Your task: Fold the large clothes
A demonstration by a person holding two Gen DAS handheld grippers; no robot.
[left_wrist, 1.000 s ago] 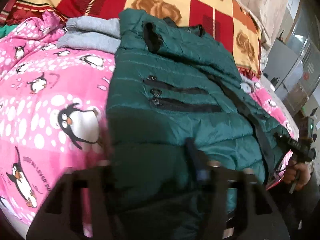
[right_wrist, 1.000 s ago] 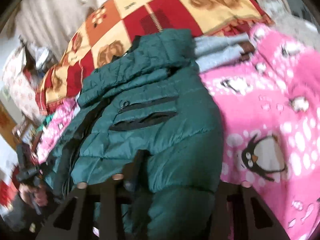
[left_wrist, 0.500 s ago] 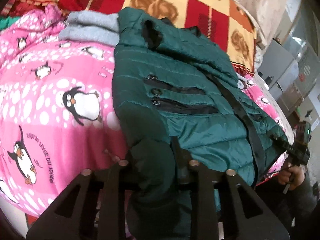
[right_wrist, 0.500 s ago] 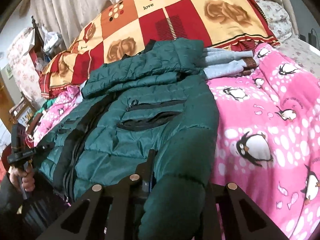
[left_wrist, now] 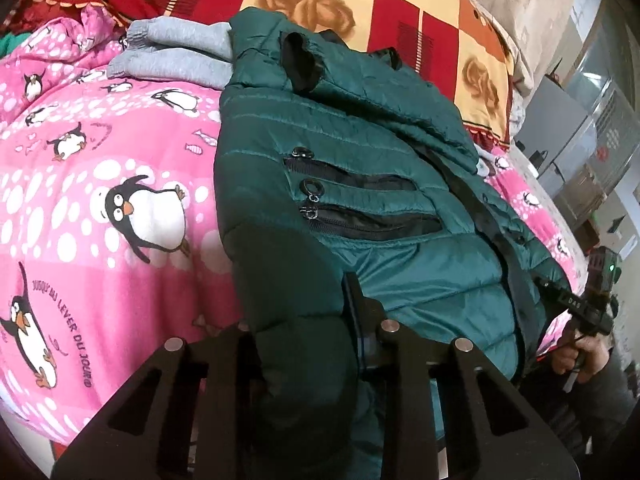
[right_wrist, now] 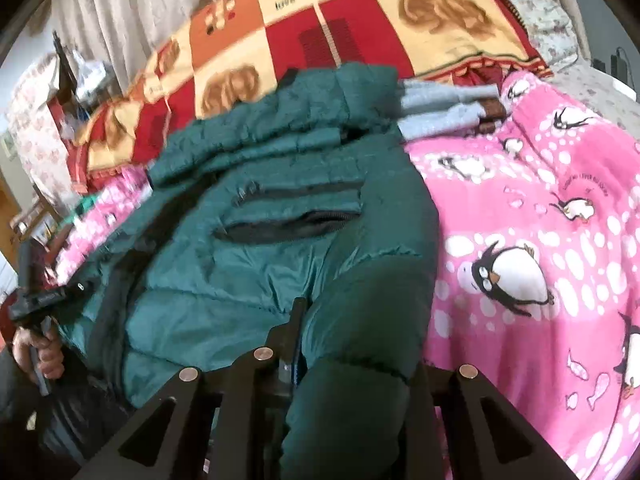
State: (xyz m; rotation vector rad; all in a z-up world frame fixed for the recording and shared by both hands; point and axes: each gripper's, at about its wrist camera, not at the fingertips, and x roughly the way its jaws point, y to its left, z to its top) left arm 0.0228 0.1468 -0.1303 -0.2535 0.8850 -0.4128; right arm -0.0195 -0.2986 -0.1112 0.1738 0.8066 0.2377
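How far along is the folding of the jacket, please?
Done: a grey garment lies folded behind, and the jacket is spread out with one sleeve across its top. In hand: the left gripper, its jaws just closing, and the right gripper each pinch jacket fabric. Left: probably the main folds.

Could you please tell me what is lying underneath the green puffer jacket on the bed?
The green puffer jacket lies on the pink penguin blanket; grey folded clothes poke out beneath its far end. Anything else beneath is covered.
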